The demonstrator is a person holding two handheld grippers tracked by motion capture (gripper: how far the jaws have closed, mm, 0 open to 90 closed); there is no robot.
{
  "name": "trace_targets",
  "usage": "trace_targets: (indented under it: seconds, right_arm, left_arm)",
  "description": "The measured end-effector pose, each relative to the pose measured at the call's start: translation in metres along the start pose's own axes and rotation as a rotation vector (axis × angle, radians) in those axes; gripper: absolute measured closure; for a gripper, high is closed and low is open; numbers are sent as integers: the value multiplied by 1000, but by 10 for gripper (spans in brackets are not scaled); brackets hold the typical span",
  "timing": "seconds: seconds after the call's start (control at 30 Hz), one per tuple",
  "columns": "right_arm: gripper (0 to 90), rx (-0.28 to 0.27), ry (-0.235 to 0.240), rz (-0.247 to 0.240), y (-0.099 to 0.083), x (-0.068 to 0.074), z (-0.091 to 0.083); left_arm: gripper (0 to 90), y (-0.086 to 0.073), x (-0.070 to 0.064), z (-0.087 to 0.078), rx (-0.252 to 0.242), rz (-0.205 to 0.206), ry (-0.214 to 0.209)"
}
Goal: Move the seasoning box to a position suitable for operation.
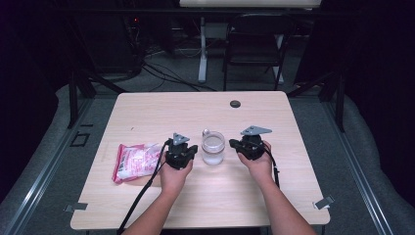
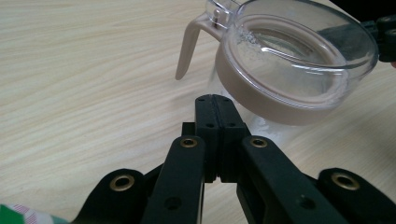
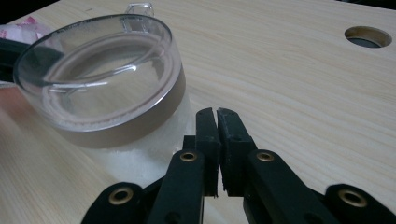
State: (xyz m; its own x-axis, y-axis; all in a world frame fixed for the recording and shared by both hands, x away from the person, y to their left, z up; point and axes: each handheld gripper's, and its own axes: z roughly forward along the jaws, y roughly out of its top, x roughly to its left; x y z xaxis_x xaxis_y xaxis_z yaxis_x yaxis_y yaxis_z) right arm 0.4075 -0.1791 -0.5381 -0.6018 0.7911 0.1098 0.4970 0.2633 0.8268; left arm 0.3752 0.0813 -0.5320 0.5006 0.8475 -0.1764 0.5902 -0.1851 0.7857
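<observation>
A clear jar (image 1: 213, 148) with a beige band and a clear lid stands upright at the table's middle, holding white powder. My left gripper (image 1: 184, 149) rests just left of it, and its jaws are pressed together with nothing between them (image 2: 215, 100). In the left gripper view the jar (image 2: 289, 70) is just ahead to the right, its beige handle pointing left. My right gripper (image 1: 243, 145) sits just right of the jar, also shut and empty (image 3: 217, 113). The jar (image 3: 107, 88) stands close on the left in the right gripper view.
A pink and white packet (image 1: 135, 161) lies flat on the table left of my left gripper. A round cable hole (image 1: 235, 104) is near the table's far edge. A dark chair (image 1: 254, 44) stands beyond the table (image 1: 147, 112).
</observation>
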Motion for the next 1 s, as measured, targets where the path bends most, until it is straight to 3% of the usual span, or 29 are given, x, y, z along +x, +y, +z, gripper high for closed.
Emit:
trace_targets:
  seconds: [0.1, 0.43, 0.53, 0.7, 1.0]
  right_arm:
    - [875, -6, 12, 8, 2, 0, 3]
    - [900, -6, 36, -25, 7, 7, 10]
    - [900, -3, 32, -20, 7, 8, 11]
    - [900, 17, 27, -30, 7, 11, 8]
    - [900, 50, -4, -108, -1, 31, -9]
  left_arm:
    - [900, 0, -3, 3, 0, 15, 17]
    - [900, 4, -7, 7, -1, 25, 17]
    - [900, 4, -7, 8, 0, 9, 19]
    - [900, 5, -6, 6, 11, 32, 16]
    - [900, 5, 2, 0, 48, 83, -54]
